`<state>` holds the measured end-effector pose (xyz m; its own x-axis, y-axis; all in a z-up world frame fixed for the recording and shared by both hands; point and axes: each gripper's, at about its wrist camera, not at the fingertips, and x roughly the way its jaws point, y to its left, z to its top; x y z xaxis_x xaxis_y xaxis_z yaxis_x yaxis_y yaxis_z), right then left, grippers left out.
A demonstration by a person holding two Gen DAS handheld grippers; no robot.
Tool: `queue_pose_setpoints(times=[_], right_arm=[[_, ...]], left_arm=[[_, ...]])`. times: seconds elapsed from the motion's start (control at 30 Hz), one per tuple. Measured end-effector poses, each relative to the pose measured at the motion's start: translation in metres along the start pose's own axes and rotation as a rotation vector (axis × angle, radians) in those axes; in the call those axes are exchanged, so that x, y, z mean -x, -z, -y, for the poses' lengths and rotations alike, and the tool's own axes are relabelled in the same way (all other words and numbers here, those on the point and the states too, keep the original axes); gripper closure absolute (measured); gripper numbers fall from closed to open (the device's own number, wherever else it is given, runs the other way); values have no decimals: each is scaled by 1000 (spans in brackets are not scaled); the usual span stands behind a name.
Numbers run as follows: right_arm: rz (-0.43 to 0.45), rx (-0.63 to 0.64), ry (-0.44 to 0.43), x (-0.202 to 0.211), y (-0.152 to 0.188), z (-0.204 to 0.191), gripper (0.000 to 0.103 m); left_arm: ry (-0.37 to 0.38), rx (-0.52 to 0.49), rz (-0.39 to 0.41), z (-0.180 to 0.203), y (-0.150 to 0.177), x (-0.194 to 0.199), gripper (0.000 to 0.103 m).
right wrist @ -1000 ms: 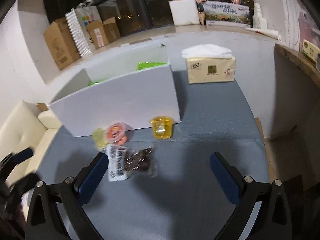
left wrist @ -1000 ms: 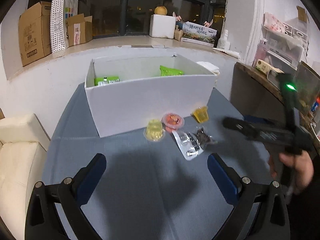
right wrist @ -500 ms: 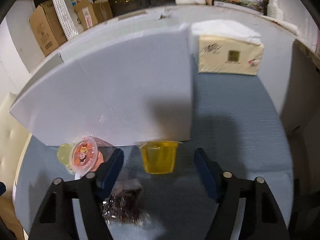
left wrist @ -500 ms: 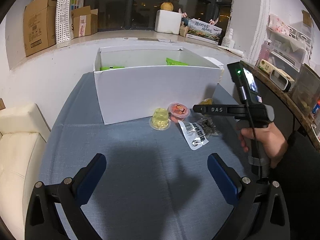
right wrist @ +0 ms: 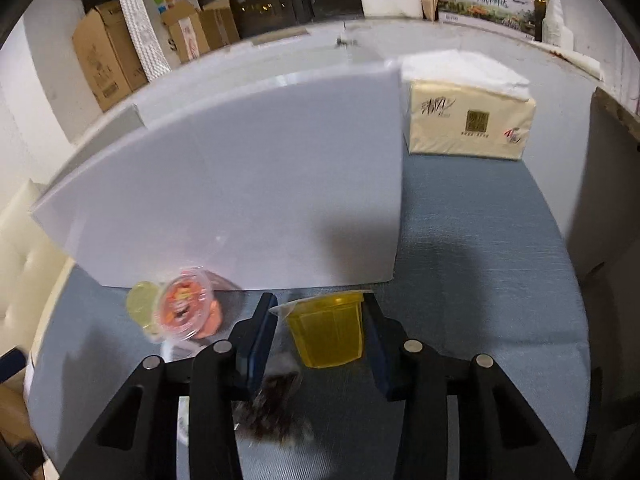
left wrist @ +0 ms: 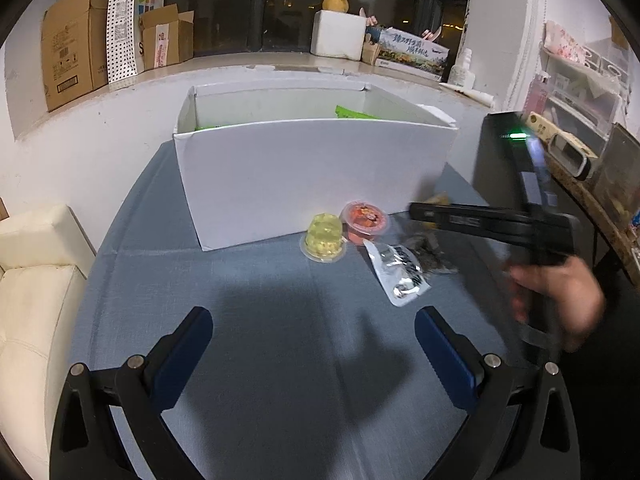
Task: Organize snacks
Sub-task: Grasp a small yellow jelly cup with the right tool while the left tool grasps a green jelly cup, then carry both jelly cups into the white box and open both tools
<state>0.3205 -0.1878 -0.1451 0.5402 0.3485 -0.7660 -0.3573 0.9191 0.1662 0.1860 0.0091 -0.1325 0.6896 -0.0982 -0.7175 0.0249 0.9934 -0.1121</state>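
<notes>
A white open box (left wrist: 312, 176) stands on the blue table and holds green snack packs (left wrist: 352, 113). In front of it lie a yellow jelly cup (left wrist: 323, 236), a red jelly cup (left wrist: 365, 219) and a silver-and-dark snack packet (left wrist: 404, 270). My right gripper (right wrist: 320, 316) has its fingers closed around an orange jelly cup (right wrist: 328, 330) at the box's near right corner (right wrist: 394, 216). The red cup (right wrist: 186, 308) and yellow cup (right wrist: 141, 304) sit to its left. My left gripper (left wrist: 316, 334) is open and empty, low over the near table.
A tissue pack (right wrist: 468, 116) stands to the right of the box. A cream sofa (left wrist: 32, 280) is at the table's left. Cardboard boxes (left wrist: 72, 40) and a paper bag line the window ledge. A shelf with clutter (left wrist: 576, 152) is at the right.
My right gripper has moved down and forward to the orange jelly cup and its fingers have narrowed around it. My left gripper has stayed open and nearly still.
</notes>
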Motion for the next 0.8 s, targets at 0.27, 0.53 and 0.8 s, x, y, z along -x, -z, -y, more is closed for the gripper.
queue_pose_setpoints(times=[0.27, 0.53, 0.8], right_arm=[[85, 31, -51, 71, 29, -1, 57], [98, 19, -82, 97, 55, -7, 57], [99, -12, -82, 108, 63, 1, 57]], left_arm=[[-62, 35, -24, -2, -28, -49, 0], [-137, 2, -43, -2, -50, -98, 0], [-79, 10, -62, 3, -49, -112, 36]])
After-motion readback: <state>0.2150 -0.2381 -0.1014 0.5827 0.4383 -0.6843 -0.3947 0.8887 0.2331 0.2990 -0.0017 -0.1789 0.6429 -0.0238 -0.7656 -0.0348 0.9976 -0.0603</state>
